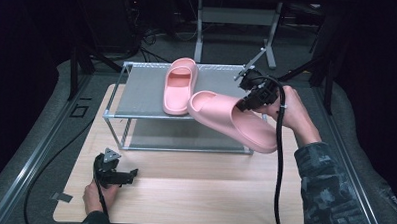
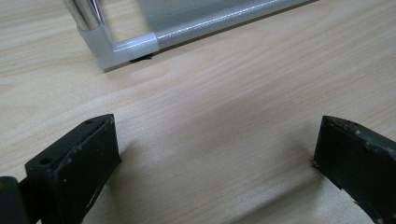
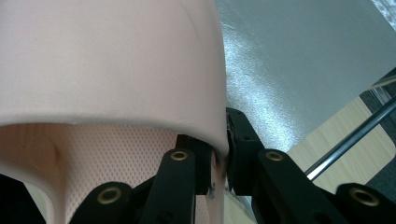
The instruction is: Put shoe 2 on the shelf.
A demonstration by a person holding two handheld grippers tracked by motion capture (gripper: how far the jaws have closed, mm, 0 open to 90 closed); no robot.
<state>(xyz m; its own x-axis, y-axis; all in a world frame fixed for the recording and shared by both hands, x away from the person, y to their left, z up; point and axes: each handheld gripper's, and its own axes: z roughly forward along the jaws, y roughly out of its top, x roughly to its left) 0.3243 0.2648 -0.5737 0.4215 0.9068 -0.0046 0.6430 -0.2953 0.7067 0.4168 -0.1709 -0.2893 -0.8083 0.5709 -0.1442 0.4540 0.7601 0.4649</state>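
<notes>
The right gripper [image 1: 251, 96] is pinched tight on the edge of a pink slipper [image 1: 233, 120]. It holds the side wall of the strap, likely because that thin edge fits between the jaws. The slipper hangs in the air just in front of the rack [image 1: 137, 97], with its toe tipped toward the top shelf. Another pink slipper [image 1: 179, 86] already lies flat on that shelf, so this one probably goes right next to it to make a pair. The left gripper [image 1: 115, 173] rests on the wooden table [image 1: 208, 192] in front of the rack, jaws wide apart and holding nothing, out of the way.
</notes>
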